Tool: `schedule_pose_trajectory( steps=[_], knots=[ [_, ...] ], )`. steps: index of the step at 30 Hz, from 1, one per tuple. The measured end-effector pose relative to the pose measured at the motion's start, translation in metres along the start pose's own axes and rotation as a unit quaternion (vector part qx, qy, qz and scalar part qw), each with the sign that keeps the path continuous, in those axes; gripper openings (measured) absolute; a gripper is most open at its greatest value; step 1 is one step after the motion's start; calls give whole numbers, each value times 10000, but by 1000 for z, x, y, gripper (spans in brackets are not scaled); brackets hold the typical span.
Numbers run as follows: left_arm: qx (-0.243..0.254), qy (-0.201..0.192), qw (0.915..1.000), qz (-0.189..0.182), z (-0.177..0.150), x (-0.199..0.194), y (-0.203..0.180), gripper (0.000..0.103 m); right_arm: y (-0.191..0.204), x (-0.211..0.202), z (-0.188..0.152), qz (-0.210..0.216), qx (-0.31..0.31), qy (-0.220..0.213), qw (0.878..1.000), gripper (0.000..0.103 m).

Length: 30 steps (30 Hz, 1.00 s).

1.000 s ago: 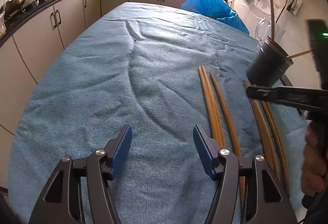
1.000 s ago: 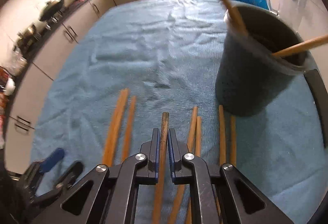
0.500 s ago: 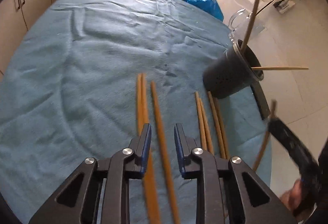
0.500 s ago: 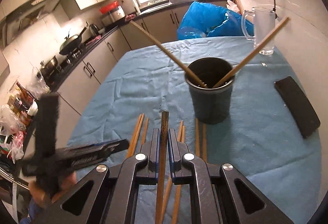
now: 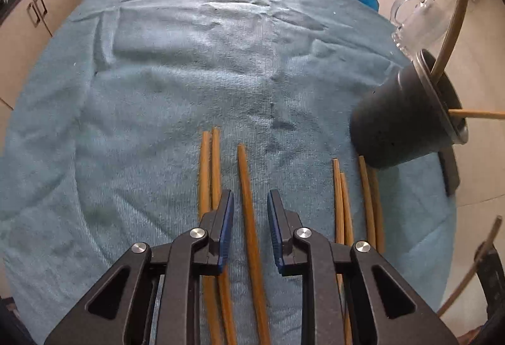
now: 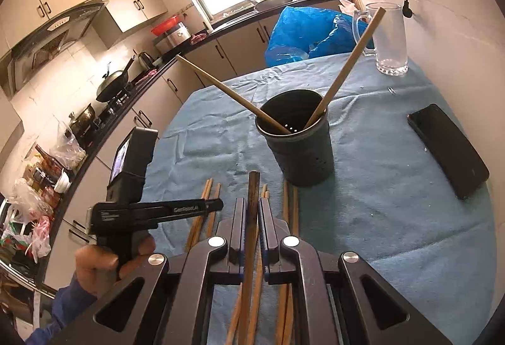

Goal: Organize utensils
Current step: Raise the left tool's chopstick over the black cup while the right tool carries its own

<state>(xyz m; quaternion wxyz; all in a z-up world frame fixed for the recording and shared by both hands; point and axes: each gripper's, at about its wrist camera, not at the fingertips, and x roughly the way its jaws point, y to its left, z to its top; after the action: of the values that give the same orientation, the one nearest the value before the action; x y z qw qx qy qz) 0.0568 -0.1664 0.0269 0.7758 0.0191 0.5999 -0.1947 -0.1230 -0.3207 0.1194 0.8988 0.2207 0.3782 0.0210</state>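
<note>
Two grippers are at work over the blue towel (image 5: 176, 67) that covers the table. Starting at your left, your left gripper (image 5: 250, 215) points steeply down at the cloth, and its blue-padded jaws have just been closing. A single chopstick (image 5: 249, 218) lies between them, yet a gap shows on each side of it, so the pads are not pressing on it. Just left of that stick a pair of chopsticks (image 5: 210, 174) lies side by side, partly under the left finger. To the right, two more pairs (image 5: 342, 206) lie near the foot of the dark utensil holder (image 5: 397, 120), which stands upright on the towel with two chopsticks leaning out of it.

Further right, your right gripper (image 6: 251, 212) is clamped tight on a dark-tipped chopstick (image 6: 252, 202), held above the loose sticks and aimed toward the holder (image 6: 300, 149). Beyond the holder stand a blue plastic bag (image 6: 303, 32) and a clear glass pitcher (image 6: 389, 38). A black phone (image 6: 448, 149) lies flat at the towel's right edge.
</note>
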Motion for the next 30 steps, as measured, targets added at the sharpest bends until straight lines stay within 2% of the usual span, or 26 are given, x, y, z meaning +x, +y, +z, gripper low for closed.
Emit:
schedule_pose_trajectory(
  steps=[1,2,3,4,7,10,13,16,20,24,30],
  knots=[
    [38,-13,10000,33,1,1,-3,19,-1,0,0,14,14,-3,10000,8],
    [94,-52,9999,129,0,2,-6,9,-1,0,1,25,14,-8,10000,8],
    [166,-89,9994,284,-1,3,-10,6,-1,0,1,35,15,-13,10000,8],
    [226,-128,9990,354,-3,3,-13,6,-1,-1,0,40,20,-22,10000,8],
    [212,-248,9993,197,-11,-7,-11,6,0,-6,-1,51,-11,-68,10000,8],
    [281,-734,9969,30,-24,-39,-10,6,2,-12,-1,53,-63,-151,9999,8],
    [272,-1291,9911,-159,-38,-82,-5,6,7,-20,-1,95,-138,-313,9994,8],
    [325,-1848,9819,-271,-52,-124,-4,6,16,-33,0,135,-268,-566,9979,8],
    [391,-2362,9702,-375,-68,-164,-5,6,29,-49,-1,190,-457,-926,9945,8],
    [473,-2613,9632,-416,-75,-185,-3,6,35,-59,-1,236,-551,-1159,9914,8],
    [392,-2713,9606,-459,-82,-199,0,6,37,-68,0,229,-543,-1330,9894,8]
  ],
)
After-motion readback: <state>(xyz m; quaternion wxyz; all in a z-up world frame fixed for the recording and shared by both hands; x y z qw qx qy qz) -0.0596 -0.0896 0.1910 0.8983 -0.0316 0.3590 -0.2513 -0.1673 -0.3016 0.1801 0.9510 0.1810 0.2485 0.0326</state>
